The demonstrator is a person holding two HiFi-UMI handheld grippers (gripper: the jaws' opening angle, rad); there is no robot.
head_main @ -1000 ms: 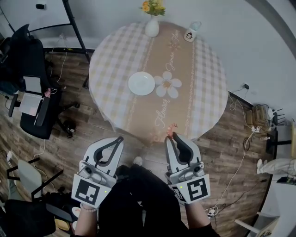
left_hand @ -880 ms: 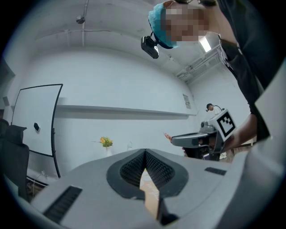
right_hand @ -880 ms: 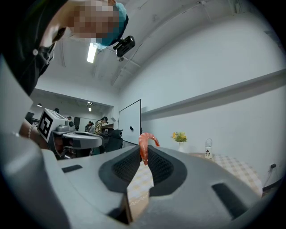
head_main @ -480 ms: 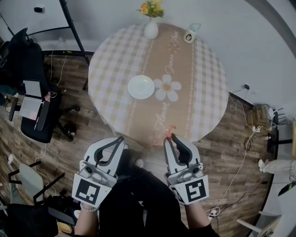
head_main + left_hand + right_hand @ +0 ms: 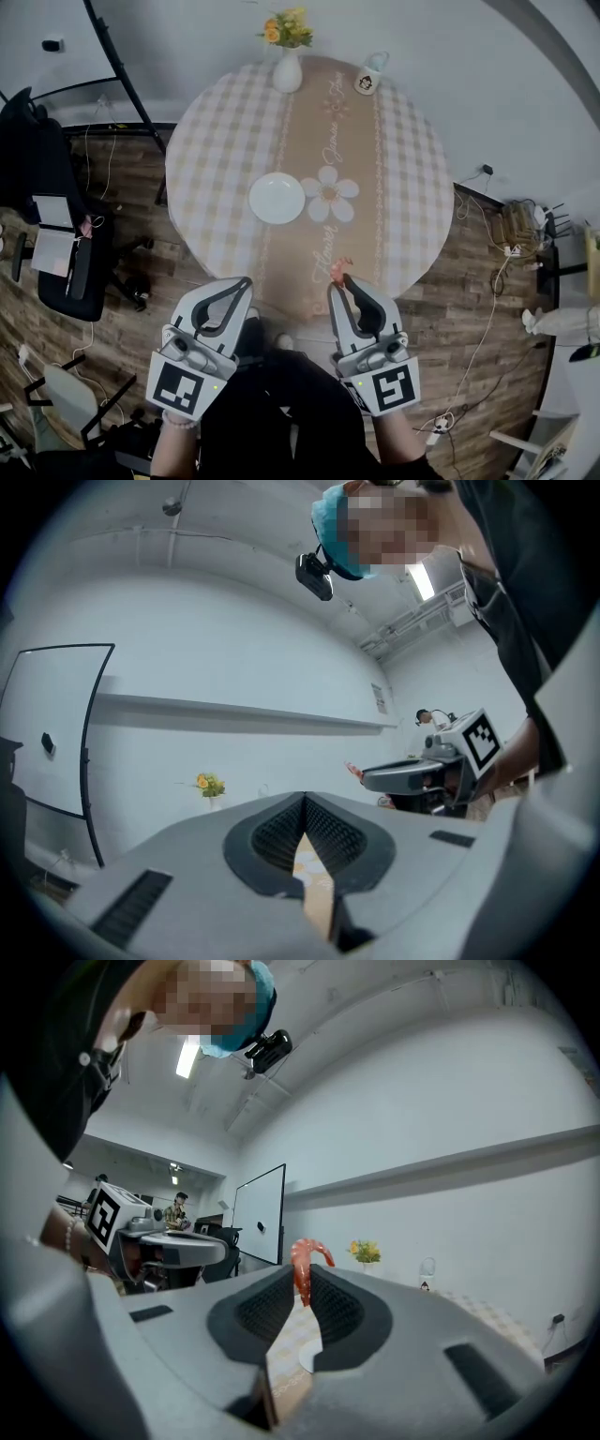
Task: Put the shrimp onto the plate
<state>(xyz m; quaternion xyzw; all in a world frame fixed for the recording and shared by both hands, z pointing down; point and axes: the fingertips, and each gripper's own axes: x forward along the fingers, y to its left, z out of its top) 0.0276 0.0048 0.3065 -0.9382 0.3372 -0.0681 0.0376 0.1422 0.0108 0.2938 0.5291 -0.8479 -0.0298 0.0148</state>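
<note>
An orange-pink shrimp (image 5: 307,1262) sticks up from between the jaws of my right gripper (image 5: 343,281), which is shut on it; in the head view the shrimp (image 5: 338,271) pokes out at the near edge of the round table. The white plate (image 5: 277,198) lies empty near the table's middle, well beyond both grippers. My left gripper (image 5: 244,283) hangs off the table's near side over the floor, its jaws closed together with nothing in them. In the left gripper view the right gripper (image 5: 412,776) shows at the right with the shrimp's tip.
The round table (image 5: 225,141) wears a checked cloth with a tan runner and a daisy print (image 5: 329,196). A white vase of yellow flowers (image 5: 287,62) and a small mug (image 5: 367,82) stand at its far edge. Black office chairs (image 5: 56,225) stand left; cables lie right.
The view has shifted so the table sits a little further left and lower in frame. Both grippers keep their pose, the right one still holding the shrimp at the table's near edge.
</note>
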